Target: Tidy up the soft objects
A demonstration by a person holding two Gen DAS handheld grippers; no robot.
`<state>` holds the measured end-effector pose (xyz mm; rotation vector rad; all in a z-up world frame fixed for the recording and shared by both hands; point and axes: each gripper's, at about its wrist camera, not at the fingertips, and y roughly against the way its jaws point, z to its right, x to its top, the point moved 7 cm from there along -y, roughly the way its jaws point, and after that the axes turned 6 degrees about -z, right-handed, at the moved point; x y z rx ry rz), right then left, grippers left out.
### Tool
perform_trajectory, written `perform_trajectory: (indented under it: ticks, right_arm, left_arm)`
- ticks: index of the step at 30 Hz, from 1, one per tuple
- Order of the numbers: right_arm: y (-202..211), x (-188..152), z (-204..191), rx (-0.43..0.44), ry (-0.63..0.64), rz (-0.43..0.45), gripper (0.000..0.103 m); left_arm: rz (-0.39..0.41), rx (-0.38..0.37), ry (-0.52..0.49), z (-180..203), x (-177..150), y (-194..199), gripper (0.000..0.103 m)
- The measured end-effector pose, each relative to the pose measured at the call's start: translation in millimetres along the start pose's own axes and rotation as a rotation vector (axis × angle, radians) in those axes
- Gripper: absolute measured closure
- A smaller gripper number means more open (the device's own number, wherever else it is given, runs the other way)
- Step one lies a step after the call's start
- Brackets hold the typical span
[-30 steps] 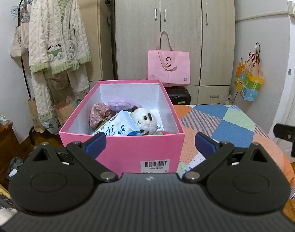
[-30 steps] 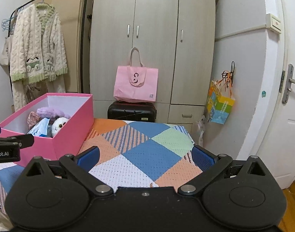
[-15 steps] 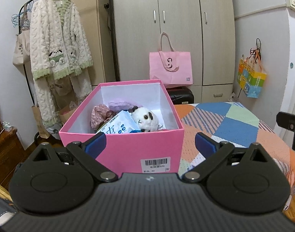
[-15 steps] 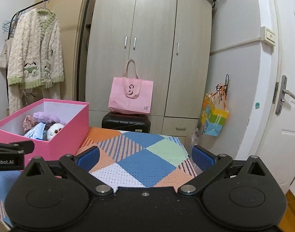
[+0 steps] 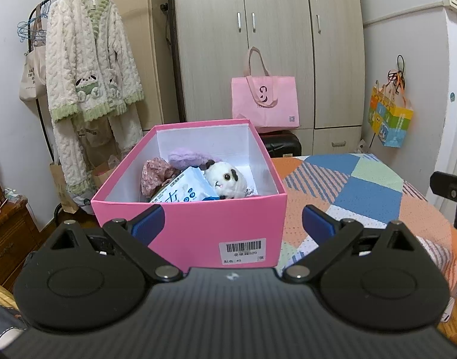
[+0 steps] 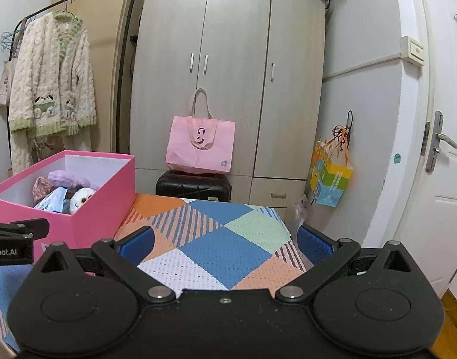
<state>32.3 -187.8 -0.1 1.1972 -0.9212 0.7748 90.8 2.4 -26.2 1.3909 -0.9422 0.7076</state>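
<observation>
A pink box (image 5: 198,233) (image 6: 103,206) stands on the patchwork bedspread (image 5: 363,191) (image 6: 228,248). Inside it lie a white plush toy (image 5: 228,181) (image 6: 80,197), a blue-and-white tissue pack (image 5: 183,193) (image 6: 53,199), a purple fluffy item (image 5: 186,157) (image 6: 65,176) and a pink floral cloth (image 5: 155,173) (image 6: 41,185). My left gripper (image 5: 231,221) is open and empty just in front of the box's near wall. My right gripper (image 6: 225,240) hovers open and empty over the bedspread, to the right of the box.
A wardrobe (image 6: 228,74) fills the back, with a pink tote bag (image 6: 200,146) on a black suitcase (image 6: 192,185) before it. A fluffy robe (image 5: 88,68) hangs on a rack at left. A colourful bag (image 6: 330,176) hangs by the white door (image 6: 443,149).
Both grippers have risen and drawn slightly back from the box; the views now look more down into the box and onto the bedspread. Both stay open and empty.
</observation>
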Motion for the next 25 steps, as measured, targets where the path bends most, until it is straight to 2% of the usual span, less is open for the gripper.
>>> perform_trajectory:
  ticks: [14,25]
  right_arm:
    - [-4.7,1.5,-1.7,0.000,0.008,-0.003,0.000]
    - [-6.9,-3.2,-5.5,0.005,0.006,-0.025,0.000]
  left_arm:
    - [0.033,-0.002,-0.012,-1.5,2.0,0.1,0.002]
    - [0.022,0.019,0.002,-8.1,-1.8,-1.9,0.000]
